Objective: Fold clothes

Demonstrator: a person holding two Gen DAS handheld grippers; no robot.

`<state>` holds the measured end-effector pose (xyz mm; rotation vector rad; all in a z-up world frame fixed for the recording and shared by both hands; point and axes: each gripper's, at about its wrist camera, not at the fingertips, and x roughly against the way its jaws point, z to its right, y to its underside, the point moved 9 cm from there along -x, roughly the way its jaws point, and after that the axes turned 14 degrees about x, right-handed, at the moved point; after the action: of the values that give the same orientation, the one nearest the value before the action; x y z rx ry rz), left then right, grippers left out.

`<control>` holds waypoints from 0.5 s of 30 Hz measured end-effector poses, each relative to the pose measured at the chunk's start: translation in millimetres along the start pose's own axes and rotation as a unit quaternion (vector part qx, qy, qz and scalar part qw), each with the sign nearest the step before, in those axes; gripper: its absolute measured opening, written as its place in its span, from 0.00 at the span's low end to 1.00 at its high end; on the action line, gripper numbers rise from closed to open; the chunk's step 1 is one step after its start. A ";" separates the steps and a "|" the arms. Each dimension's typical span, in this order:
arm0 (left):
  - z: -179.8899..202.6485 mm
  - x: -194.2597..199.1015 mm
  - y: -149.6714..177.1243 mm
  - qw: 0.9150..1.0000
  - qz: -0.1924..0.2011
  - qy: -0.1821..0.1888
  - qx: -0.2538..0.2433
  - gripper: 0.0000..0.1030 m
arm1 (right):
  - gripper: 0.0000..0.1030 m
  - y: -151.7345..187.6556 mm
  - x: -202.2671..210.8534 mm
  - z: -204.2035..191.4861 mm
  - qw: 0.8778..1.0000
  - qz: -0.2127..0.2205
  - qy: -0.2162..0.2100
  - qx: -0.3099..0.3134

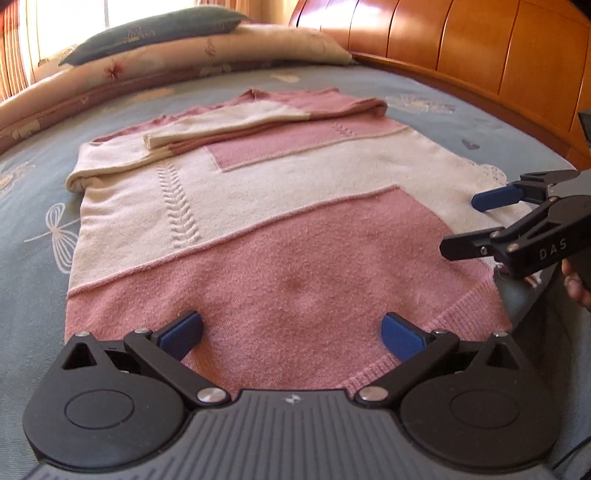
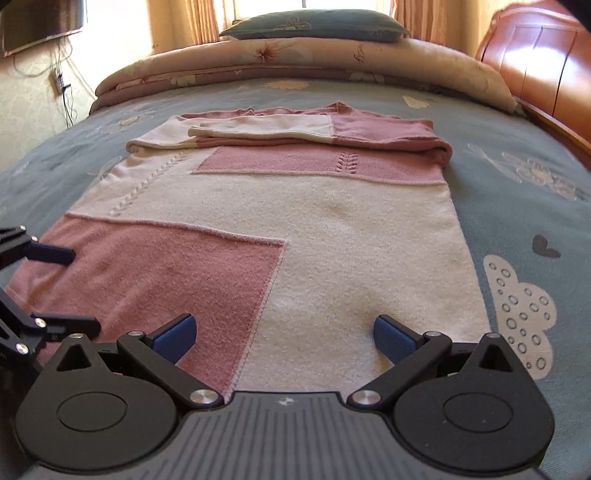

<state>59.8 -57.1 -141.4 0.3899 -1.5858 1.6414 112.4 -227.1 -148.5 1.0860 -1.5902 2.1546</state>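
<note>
A pink and cream knit sweater (image 1: 280, 206) (image 2: 295, 221) lies flat on the bed, both sleeves folded across its chest at the far end. My left gripper (image 1: 291, 330) hovers open over the pink hem, nothing between its blue pads. My right gripper (image 2: 284, 334) is open above the cream part of the hem. Each gripper shows in the other's view: the right one (image 1: 461, 225) at the sweater's right edge, the left one (image 2: 74, 288) at its left edge, both with jaws apart.
The sweater rests on a blue-grey bedspread (image 1: 33, 221) (image 2: 517, 192) with flower prints. A rolled floral quilt (image 2: 295, 59) and a dark pillow (image 2: 314, 24) lie beyond it. A wooden headboard (image 1: 480, 48) runs along the right. A person's hand (image 1: 576, 284) holds the right gripper.
</note>
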 end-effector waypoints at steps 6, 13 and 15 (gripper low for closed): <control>1.8 -3.8 -4.7 1.000 -0.015 -0.017 -0.003 1.00 | 1.00 1.1 -3.7 -1.7 0.999 -0.011 0.033 0.020; 11.4 19.9 -16.3 0.994 -0.006 -0.034 -0.102 0.85 | 0.77 -19.3 25.8 3.6 0.999 0.017 -0.005 0.043; 22.9 37.5 -17.2 0.986 0.018 -0.029 -0.164 0.85 | 0.77 -28.5 41.5 3.3 0.996 0.037 -0.011 0.075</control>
<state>41.5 -68.3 -99.3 0.2385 -1.8776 1.3716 102.0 -228.6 -99.1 1.1139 -1.5217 2.3520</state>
